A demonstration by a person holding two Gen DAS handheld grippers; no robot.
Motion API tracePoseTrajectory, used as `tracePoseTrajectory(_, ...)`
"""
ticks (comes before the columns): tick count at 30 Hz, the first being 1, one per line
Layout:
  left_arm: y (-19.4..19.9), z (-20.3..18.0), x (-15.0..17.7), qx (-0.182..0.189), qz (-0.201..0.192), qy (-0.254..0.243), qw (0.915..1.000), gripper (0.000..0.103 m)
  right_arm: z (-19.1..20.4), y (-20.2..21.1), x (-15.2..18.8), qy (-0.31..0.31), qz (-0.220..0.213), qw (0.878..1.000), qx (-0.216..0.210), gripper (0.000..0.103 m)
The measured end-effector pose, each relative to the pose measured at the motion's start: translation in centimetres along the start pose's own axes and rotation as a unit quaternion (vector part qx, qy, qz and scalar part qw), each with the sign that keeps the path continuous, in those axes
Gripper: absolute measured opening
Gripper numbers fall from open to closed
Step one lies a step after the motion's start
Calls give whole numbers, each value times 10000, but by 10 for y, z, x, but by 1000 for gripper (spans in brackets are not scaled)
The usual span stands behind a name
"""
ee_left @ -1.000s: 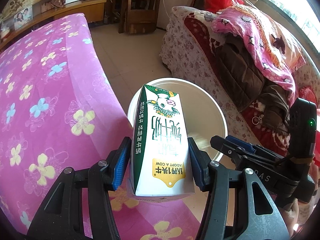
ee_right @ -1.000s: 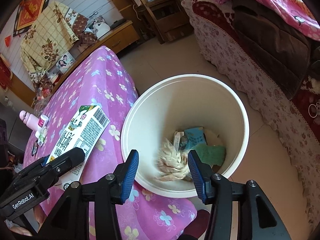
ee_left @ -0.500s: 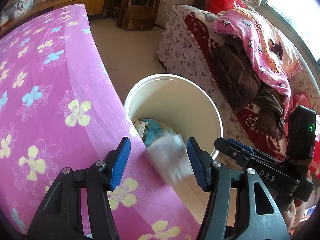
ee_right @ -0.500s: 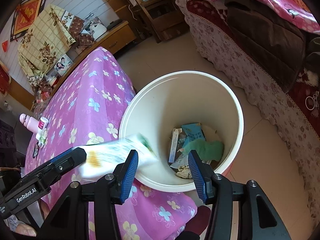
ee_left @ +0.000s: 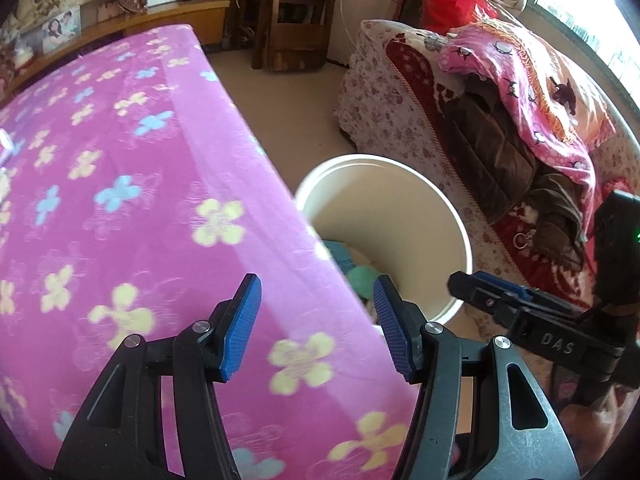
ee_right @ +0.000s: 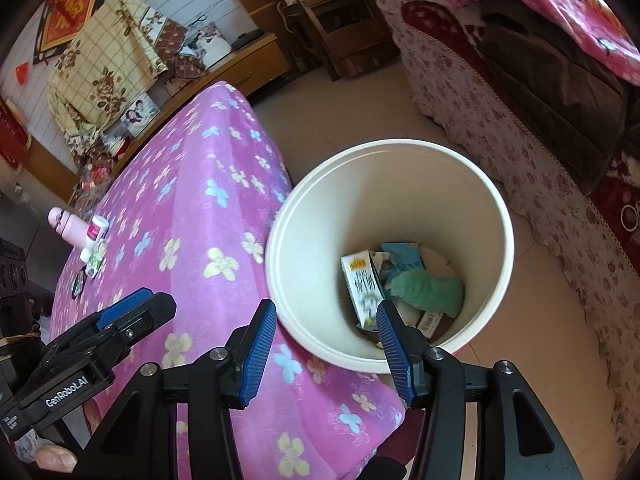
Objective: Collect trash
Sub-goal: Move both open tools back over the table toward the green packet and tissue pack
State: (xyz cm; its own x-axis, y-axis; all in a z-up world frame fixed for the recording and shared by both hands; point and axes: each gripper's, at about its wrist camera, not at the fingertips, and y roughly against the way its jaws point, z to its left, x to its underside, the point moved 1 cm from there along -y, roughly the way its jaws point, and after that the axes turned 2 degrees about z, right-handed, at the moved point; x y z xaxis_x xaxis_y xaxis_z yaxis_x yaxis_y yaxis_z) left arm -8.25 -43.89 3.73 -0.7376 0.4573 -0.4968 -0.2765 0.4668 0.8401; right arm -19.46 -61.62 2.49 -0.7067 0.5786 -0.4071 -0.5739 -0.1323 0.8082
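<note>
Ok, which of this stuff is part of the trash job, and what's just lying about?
Job:
- bin, beside the table
- milk carton in the bin
- blue packet in the bin
- green wad in the bin
- left gripper, jaws empty
- right gripper, jaws empty

Lying about:
- pink bottle on the table
- small white bottle beside it
- sofa

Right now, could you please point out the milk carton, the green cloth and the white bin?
milk carton point(ee_right: 362, 286): right wrist view, printed front face.
green cloth point(ee_right: 426, 290): right wrist view, middle of cloth.
white bin point(ee_right: 400, 196): right wrist view, bare inner wall.
</note>
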Motion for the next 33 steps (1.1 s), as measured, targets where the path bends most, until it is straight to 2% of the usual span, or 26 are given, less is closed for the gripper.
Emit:
tracePoseTrajectory(6, 18, 34, 10, -237, -111, 186, 9995, 57, 28, -1, 0, 221, 40, 9997, -104, 51)
tracePoseTrajectory(15, 55, 108, 31, -847, -367, 566, 9941, 57, 93, -18, 8, 768, 223, 9964, -291, 57)
tracePoseTrajectory(24, 93, 215, 57, -1418, -394, 1192, 9819, 57, 178, -59, 24, 1400, 607, 9869, -522, 58)
tracePoseTrajectory(31, 118, 302, 73, -1740, -417, 1666, 9697, 57, 259, -105, 32, 1922, 957, 9741, -703, 58)
tracePoseTrajectory(33, 125, 323, 72, -1802, -443, 1746, 9670, 57, 283, -116, 34, 2082, 994, 9702, -733, 62)
